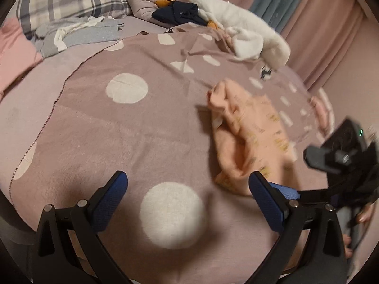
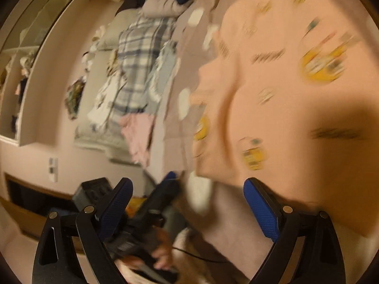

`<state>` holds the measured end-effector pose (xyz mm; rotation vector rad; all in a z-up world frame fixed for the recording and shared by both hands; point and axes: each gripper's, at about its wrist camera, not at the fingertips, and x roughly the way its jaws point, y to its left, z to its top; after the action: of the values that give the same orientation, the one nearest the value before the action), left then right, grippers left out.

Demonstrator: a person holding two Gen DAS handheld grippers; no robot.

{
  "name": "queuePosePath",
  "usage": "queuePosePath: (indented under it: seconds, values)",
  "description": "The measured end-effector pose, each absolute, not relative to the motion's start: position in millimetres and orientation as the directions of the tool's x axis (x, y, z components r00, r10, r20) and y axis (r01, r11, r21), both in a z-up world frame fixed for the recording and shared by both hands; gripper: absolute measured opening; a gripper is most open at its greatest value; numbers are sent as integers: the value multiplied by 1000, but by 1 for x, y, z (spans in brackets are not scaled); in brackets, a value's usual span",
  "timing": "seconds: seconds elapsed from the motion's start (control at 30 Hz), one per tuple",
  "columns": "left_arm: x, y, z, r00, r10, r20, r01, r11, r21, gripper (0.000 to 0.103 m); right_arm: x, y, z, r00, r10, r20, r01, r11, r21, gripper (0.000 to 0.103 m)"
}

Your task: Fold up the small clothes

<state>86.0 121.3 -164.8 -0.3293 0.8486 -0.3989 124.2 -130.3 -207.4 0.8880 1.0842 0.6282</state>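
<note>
A small peach garment (image 1: 248, 137) with yellow prints lies crumpled on the mauve polka-dot blanket (image 1: 123, 127), just beyond and right of my left gripper's right finger. My left gripper (image 1: 188, 189) is open over a white dot, with nothing between its blue pads. The black housing of the right tool (image 1: 341, 158) shows at the right edge, held by a hand. In the tilted, blurred right wrist view the peach garment (image 2: 272, 82) fills the upper right. My right gripper (image 2: 188, 198) stands wide open just short of its edge, gripping nothing. The left gripper's finger (image 2: 163, 194) shows at lower centre.
At the far side of the bed lie a white fluffy garment (image 1: 248, 30), a navy piece (image 1: 177, 14), grey-blue clothes (image 1: 83, 33) and a plaid pillow (image 1: 71, 2). Pink curtains (image 1: 331, 35) hang at the right. A shelf unit (image 2: 28, 59) stands against the wall.
</note>
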Motion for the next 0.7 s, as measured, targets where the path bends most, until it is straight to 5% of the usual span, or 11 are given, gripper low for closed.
queuePosePath:
  seconds: [0.23, 0.37, 0.57, 0.7]
  values:
    - [109, 98, -157, 555, -498, -666, 239, 863, -446, 102, 113, -200, -186, 489, 674, -554, 2, 634, 773, 96]
    - [125, 76, -182, 411, -640, -650, 242, 764, -599, 102, 121, -236, -215, 477, 618, -625, 143, 647, 749, 96]
    - [137, 39, -189, 337, -710, -618, 306, 703, -642, 102, 144, -237, -237, 477, 743, -470, 104, 483, 869, 96]
    - [149, 31, -192, 245, -810, -533, 298, 586, -753, 102, 177, -226, -241, 450, 735, -508, 86, 530, 843, 96]
